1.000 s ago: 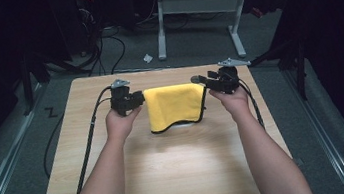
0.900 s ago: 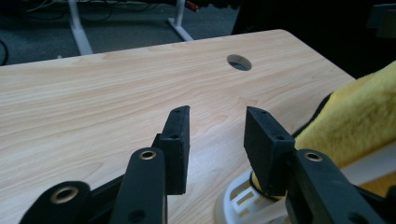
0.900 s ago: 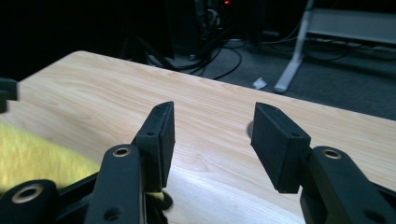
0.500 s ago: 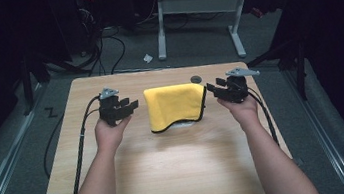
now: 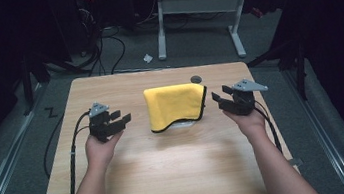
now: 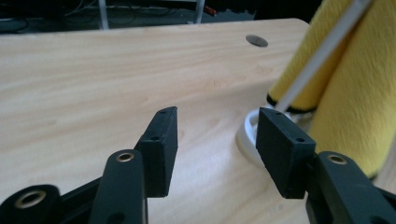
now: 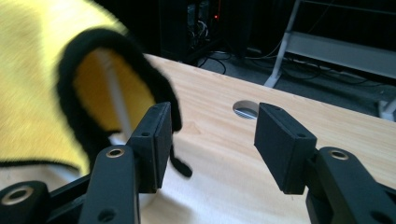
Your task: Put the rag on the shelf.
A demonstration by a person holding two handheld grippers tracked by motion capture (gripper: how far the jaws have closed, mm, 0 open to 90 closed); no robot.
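both my claws, left (image 5: 123, 119) n right (image 5: 216, 97), just opened up, nothing between them, cuz the yellow cloth (image 5: 175, 104) hangs draped over its white rack (image 6: 249, 136) w/o help.

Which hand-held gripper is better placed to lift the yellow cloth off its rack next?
Probably right: the right hand-held gripper is open beside the cloth's hanging edge.
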